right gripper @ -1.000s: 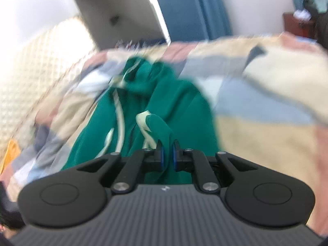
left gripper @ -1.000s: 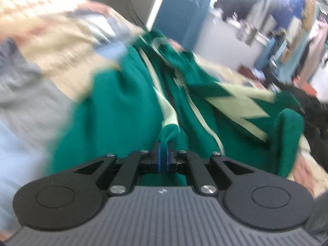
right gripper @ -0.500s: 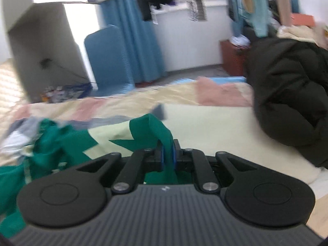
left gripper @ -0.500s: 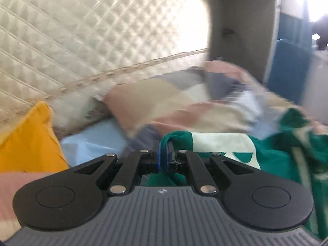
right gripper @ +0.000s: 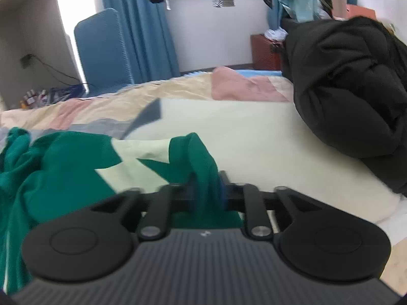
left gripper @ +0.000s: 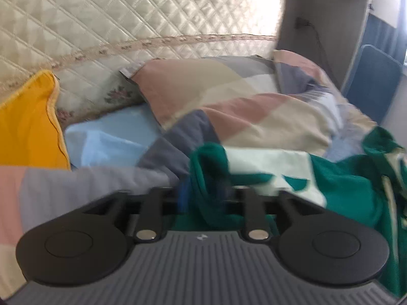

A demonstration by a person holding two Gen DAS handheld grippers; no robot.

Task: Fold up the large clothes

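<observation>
A large green garment (left gripper: 343, 190) with pale cream zigzag panels lies spread on the bed. In the left wrist view one green corner fold stands between the jaws of my left gripper (left gripper: 206, 193), which are opening; the blue pads sit apart from the cloth. In the right wrist view the same garment (right gripper: 63, 160) stretches to the left. Its other corner fold rises between the jaws of my right gripper (right gripper: 207, 190), which are opening too, blurred and spread.
A patchwork duvet (left gripper: 229, 96) covers the bed below a quilted cream headboard (left gripper: 127, 12). A yellow pillow (left gripper: 28, 127) and a light blue pillow (left gripper: 109, 139) lie at the head. A black puffer jacket (right gripper: 351, 89) is heaped at the right, a blue chair (right gripper: 101, 50) behind.
Both grippers swung outward carrying the garment's corners and spread it over the bed. Their jaws, shut on the green cloth before, have now parted.
</observation>
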